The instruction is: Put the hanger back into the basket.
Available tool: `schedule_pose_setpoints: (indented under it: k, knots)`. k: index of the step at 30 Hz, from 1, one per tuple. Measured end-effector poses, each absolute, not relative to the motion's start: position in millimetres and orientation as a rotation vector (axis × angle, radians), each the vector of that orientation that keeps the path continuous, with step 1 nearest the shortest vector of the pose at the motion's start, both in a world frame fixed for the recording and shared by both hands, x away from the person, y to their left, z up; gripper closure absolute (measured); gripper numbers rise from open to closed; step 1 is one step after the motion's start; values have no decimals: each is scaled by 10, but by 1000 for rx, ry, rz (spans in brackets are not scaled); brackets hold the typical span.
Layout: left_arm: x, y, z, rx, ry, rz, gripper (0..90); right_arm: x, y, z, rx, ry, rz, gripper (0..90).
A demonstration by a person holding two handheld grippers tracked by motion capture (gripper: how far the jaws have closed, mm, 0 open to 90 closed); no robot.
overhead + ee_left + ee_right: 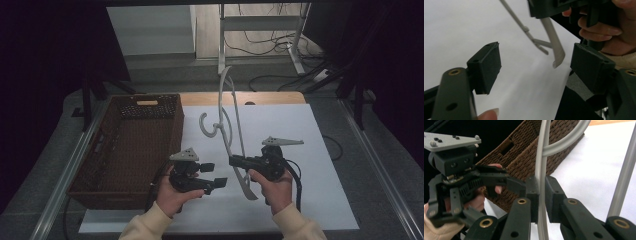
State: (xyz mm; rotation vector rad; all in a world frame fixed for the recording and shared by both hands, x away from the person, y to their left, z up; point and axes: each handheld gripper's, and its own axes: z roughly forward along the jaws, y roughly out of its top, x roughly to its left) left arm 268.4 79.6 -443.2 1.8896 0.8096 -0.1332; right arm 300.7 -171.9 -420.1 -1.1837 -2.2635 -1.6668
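Right hand-held gripper pinches grey hanger; high view adds basket.

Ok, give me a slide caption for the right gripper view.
Right gripper clamps a grey clothes hanger upright, wicker basket behind it.

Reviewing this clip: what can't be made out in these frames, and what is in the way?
- Basket inside: in the high view it is too dark to tell if anything lies in it.
- Hanger top end: in the high view it merges with the pale stand behind.
- Hanger in the right gripper view: cut off by the top edge and hidden below the right gripper.
- Left gripper: jaws apart; its body is cut off at the bottom edge.
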Motion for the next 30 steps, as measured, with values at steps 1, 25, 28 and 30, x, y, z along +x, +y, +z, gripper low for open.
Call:
schedule_pose_setpoints:
  k: [1,25,28,30]
  knots:
    - [2694,766,-4441,1872,811,-164,271,3007,-1713,-4203,-1184,-2260,-1669,821]
    - [2856,482,-4600,1816,799,-331,750,2972,-1659,-4277,-1189,-2194,-1743,820]
    - [2875,519,-4622,1791,807,-373,786,2972,-1666,-4272,-1180,-2184,-1752,819]
    - [2884,543,-4628,1785,813,-385,813,2970,-1671,-4257,-1160,-2187,-1772,818]
